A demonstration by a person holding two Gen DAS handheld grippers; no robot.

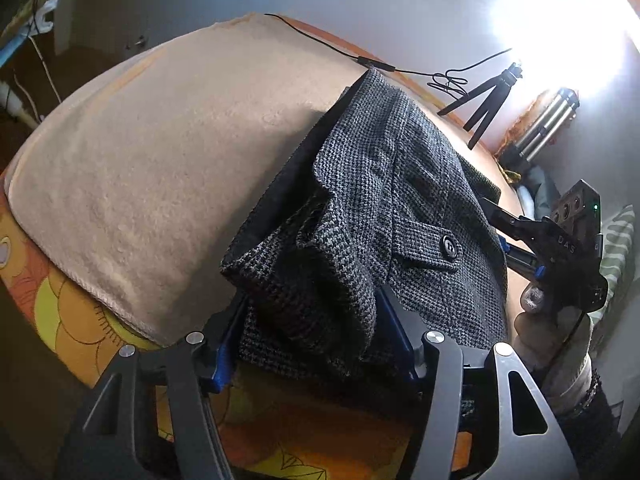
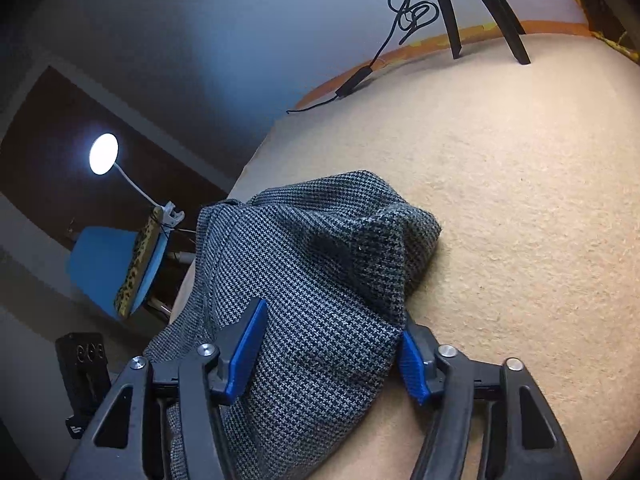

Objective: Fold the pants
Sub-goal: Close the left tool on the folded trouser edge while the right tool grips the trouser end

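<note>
Grey houndstooth pants (image 1: pixel 384 208) lie bunched on a beige towel (image 1: pixel 160 152) over the table. A buttoned pocket flap (image 1: pixel 434 246) faces up. My left gripper (image 1: pixel 308 340) has its blue pads on either side of a thick fold of the pants near the front edge. The right gripper (image 1: pixel 520 236) shows at the pants' right edge, held by a hand. In the right wrist view my right gripper (image 2: pixel 328 344) has its blue pads around a bunched part of the pants (image 2: pixel 304 272), lifted off the towel (image 2: pixel 520 208).
An orange patterned cloth (image 1: pixel 60 304) covers the table under the towel. A black tripod (image 1: pixel 488 100) and cable (image 1: pixel 320 40) stand at the far edge. A blue chair (image 2: pixel 108 264) and lit lamp (image 2: pixel 104 154) stand beyond the table.
</note>
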